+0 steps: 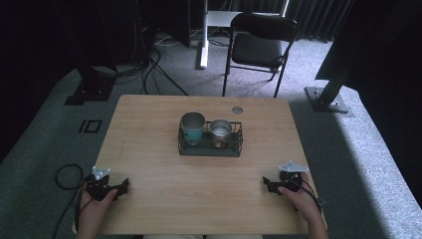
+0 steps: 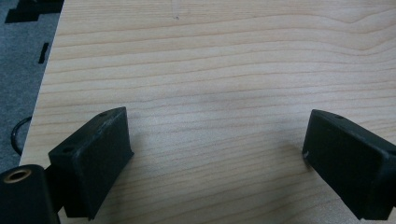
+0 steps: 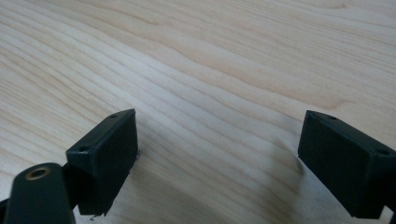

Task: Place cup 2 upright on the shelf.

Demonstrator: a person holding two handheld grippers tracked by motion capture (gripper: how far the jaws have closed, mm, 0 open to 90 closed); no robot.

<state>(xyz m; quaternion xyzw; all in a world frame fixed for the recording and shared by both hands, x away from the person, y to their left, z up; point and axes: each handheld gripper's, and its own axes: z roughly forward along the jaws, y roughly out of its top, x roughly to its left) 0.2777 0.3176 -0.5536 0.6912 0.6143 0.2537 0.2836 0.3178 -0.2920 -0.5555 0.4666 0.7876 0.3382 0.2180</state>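
A dark wire basket [image 1: 210, 148] sits at the middle of the wooden table [image 1: 164, 169]. Inside it stand a teal metal cup [image 1: 192, 127] on the left and a shorter silver cup [image 1: 221, 130] on the right. My left gripper [image 1: 121, 186] rests at the table's near left corner, held by a hand, jaws wide apart over bare wood [image 2: 217, 140]. My right gripper [image 1: 267, 183] rests at the near right, also open with nothing between its fingers [image 3: 217, 144]. Both grippers are well short of the basket.
A round cable hole [image 1: 237, 109] lies near the table's far edge. Behind the table stand a black folding chair [image 1: 259, 47] and a white stand [image 1: 204, 35]. Dark frame posts [image 1: 331, 84] and cables [image 1: 67, 177] lie on the grey carpet.
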